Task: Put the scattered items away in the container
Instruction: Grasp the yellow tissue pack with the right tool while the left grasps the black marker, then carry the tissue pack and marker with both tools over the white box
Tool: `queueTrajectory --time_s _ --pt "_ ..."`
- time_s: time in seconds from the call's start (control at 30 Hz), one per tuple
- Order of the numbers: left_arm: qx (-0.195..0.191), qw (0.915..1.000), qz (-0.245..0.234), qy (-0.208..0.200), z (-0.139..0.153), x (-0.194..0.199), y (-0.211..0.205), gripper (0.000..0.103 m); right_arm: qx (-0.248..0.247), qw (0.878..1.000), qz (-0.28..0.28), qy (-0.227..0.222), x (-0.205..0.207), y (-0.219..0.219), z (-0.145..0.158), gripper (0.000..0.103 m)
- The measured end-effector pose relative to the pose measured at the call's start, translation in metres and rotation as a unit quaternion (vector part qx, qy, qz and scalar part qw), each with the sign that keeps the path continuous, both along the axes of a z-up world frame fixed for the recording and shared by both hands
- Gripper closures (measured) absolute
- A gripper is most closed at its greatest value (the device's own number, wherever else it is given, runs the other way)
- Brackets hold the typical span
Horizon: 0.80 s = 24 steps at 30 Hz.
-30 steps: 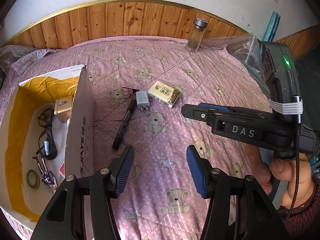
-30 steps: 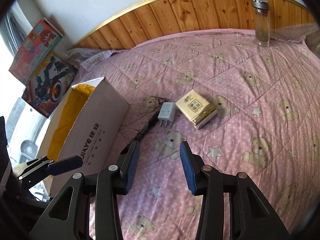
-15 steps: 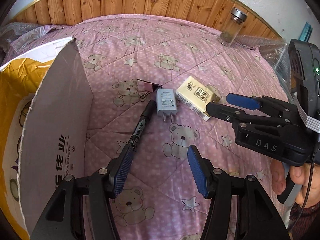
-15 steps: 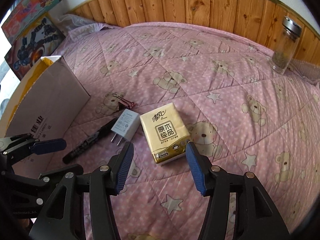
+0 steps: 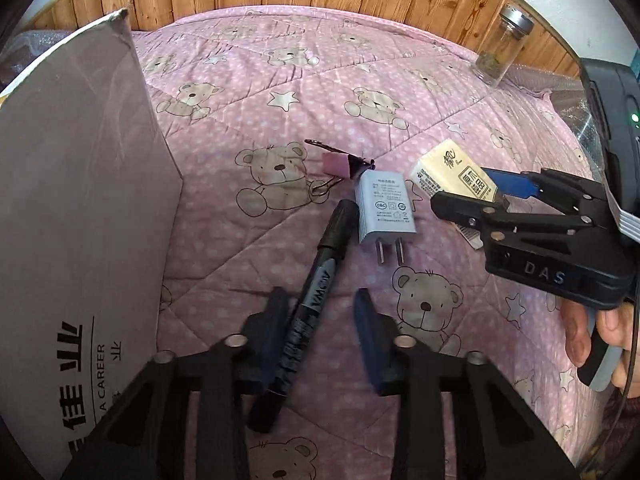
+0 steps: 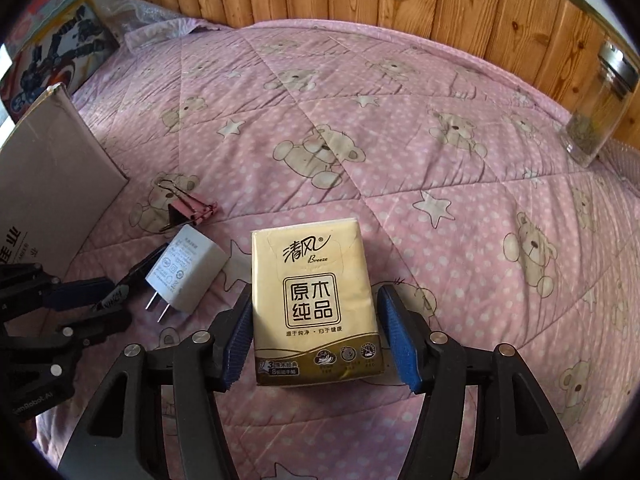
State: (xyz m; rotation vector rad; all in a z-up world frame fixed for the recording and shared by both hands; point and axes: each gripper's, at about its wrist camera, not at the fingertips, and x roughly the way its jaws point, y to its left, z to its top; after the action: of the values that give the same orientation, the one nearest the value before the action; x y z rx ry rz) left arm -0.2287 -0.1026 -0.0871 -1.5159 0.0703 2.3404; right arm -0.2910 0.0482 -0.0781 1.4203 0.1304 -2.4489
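Black marker (image 5: 310,304), white charger (image 5: 383,210), pink binder clip (image 5: 340,165), yellow tissue pack (image 6: 314,304) lie flat mid-quilt, clustered; cardboard box (image 5: 80,216) at quilt's left edge.

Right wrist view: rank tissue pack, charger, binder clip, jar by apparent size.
1. Tissue pack, clearly largest, though it is also nearest the lens, between the right gripper fingers.
2. Charger and jar look about alike; the jar is farther off and stretched by the fisheye, so unranked.
3. Binder clip, smallest.
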Motion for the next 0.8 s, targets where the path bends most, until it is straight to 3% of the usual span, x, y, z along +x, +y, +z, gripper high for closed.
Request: queueTrajectory --time_s 0.03,0.07,0.4,0.8 --pt "0.001 1.0000 -0.002 0.003 0.000 -0.002 0.001 0.087 -0.014 1.000 -0.007 0.000 0.000 0.004 0.001 0.044" --pt "0.009 1.0000 -0.003 0.000 0.000 -0.002 0.000 0.089 -0.024 1.000 -0.013 -0.002 0.000 0.007 0.001 0.047" --pt "0.030 0.9995 -0.006 0.005 0.013 0.007 -0.001 0.089 -0.060 0.997 -0.054 -0.008 0.023 0.017 0.014 0.048" --pt "0.045 0.9986 -0.027 0.008 0.042 0.050 -0.003 0.089 -0.090 0.993 -0.079 -0.004 0.086 0.009 0.036 0.048"
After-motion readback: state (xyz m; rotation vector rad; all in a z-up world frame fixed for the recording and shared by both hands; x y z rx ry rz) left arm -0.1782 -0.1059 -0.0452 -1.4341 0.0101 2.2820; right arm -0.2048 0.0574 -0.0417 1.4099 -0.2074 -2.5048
